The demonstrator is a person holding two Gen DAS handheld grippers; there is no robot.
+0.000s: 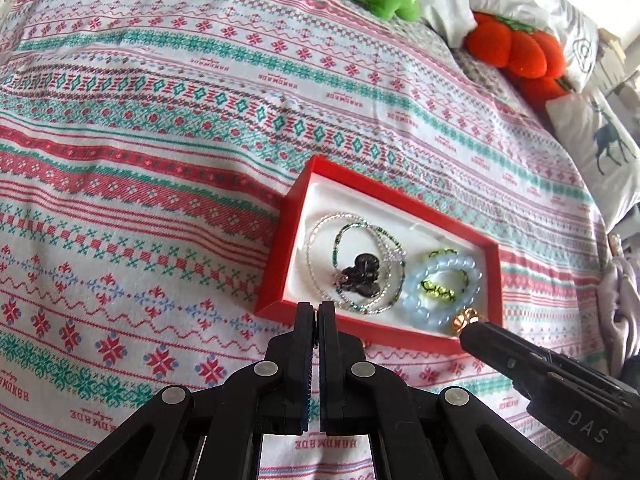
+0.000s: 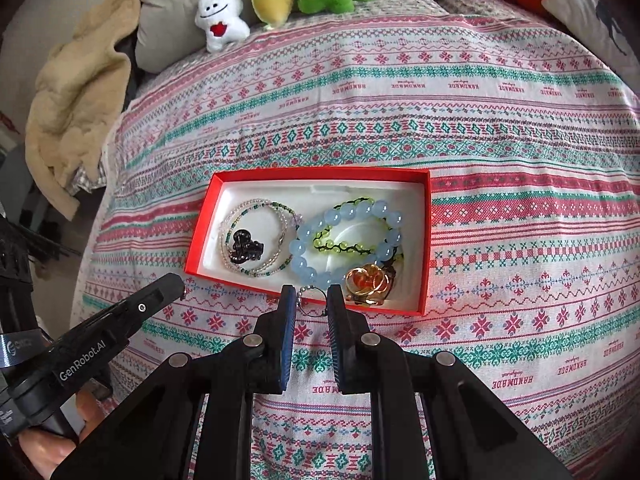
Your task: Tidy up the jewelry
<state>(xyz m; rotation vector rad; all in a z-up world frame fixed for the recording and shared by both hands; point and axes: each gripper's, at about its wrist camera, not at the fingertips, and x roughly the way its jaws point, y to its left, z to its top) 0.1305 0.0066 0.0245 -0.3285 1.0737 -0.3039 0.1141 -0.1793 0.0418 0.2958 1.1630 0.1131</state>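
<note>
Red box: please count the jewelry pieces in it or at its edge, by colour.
Blue bracelet: 1
Green-black bracelet: 1
Clear-green bead strand, looped: 1
Dark piece: 1
Gold charm: 1
Silver ring, at the near edge: 1
Total: 6

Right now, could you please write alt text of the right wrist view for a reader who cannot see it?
The right claw pinches a small ring of tiny beads above the near rim of an open red box, which holds bead bracelets and a gold ornament. The box lies on a patterned bedspread; the left claw is at lower left.
</note>
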